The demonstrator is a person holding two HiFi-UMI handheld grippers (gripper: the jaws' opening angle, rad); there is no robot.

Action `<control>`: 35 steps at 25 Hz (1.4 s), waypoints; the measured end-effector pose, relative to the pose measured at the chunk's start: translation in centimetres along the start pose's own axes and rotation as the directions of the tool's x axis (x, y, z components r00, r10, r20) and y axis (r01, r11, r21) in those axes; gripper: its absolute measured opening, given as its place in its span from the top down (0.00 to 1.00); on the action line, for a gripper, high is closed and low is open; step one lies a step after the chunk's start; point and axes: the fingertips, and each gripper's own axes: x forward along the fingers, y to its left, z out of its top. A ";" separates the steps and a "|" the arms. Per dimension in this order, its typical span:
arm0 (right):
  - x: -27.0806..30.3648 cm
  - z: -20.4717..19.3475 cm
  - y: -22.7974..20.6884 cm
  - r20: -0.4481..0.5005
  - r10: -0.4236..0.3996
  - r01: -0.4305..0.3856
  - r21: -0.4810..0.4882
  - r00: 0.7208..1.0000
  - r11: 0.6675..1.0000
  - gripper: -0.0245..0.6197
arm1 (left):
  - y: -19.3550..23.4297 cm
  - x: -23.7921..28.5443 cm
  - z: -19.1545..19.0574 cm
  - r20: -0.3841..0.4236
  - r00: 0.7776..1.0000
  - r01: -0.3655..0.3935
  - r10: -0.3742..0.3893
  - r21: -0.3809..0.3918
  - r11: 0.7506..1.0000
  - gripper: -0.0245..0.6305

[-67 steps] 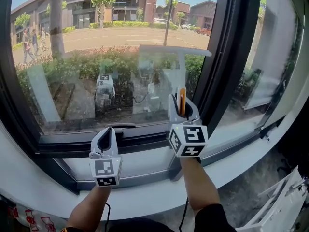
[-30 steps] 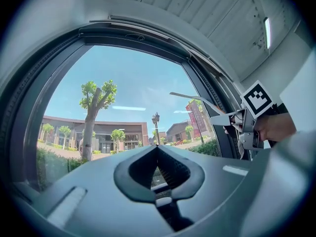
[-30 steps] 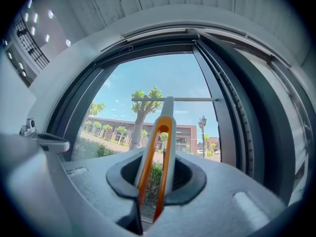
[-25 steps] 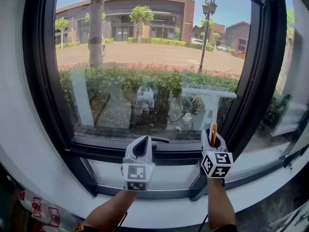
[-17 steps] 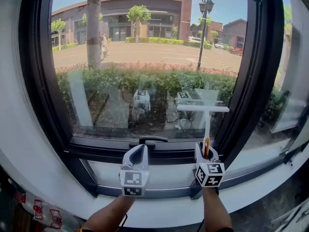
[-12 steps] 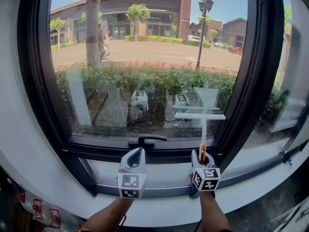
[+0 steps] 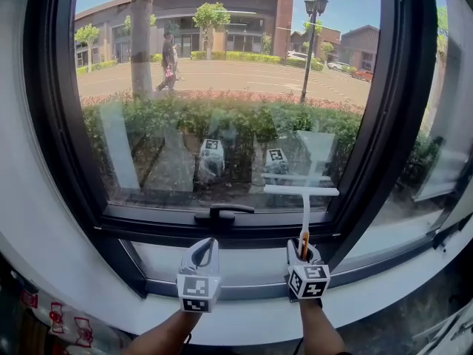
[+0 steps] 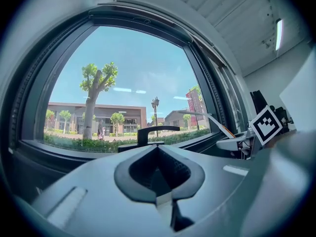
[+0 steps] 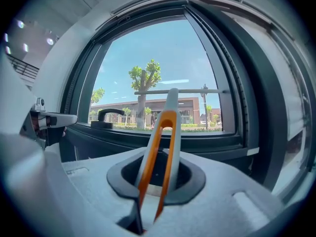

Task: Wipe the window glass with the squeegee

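Observation:
My right gripper (image 7: pixel 301 251) is shut on the squeegee's grey and orange handle (image 9: pixel 161 142). The squeegee (image 7: pixel 303 202) stands upright, its white blade (image 7: pixel 301 191) lying level against the lower right of the window glass (image 7: pixel 222 95), just above the bottom frame. In the right gripper view the blade (image 9: pixel 180 91) crosses the pane ahead of the jaws. My left gripper (image 7: pixel 203 254) hangs below the sill, left of the right one, shut with nothing between its jaws. In its own view the left gripper (image 8: pixel 159 174) points at the window handle.
A black window handle (image 7: pixel 223 212) sits on the bottom frame (image 7: pixel 148 220) between the two grippers. A dark upright frame bar (image 7: pixel 377 109) borders the pane on the right. A white sill (image 7: pixel 244 324) runs below. Outside are shrubs, a tree, a street and a person walking.
My right gripper has drawn the squeegee down the glass from mid-height to just above the bottom frame. Both grippers have dropped lower. A person outside has walked rightward.

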 end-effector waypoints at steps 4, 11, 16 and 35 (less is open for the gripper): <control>0.0 -0.6 0.3 -0.006 0.004 -0.004 0.015 1.000 1.000 0.89 | 0.2 -0.3 -1.0 -0.015 1.000 -0.003 0.002 -0.004 1.000 0.95; -5.8 1.3 3.4 0.143 0.026 -0.026 -0.004 0.989 1.000 0.89 | 1.3 -4.7 -4.1 -0.057 0.998 -0.012 0.009 -0.060 0.998 0.95; -9.9 0.1 3.8 0.161 -0.004 0.009 -0.025 0.987 1.000 0.89 | 1.4 -8.9 -7.7 -0.116 0.991 -0.070 0.063 -0.054 0.996 0.95; -22.6 -9.8 13.1 -0.078 -0.062 0.065 0.036 0.995 0.997 0.89 | 1.9 -23.2 -7.1 -0.126 0.991 -0.044 0.047 0.027 0.999 0.95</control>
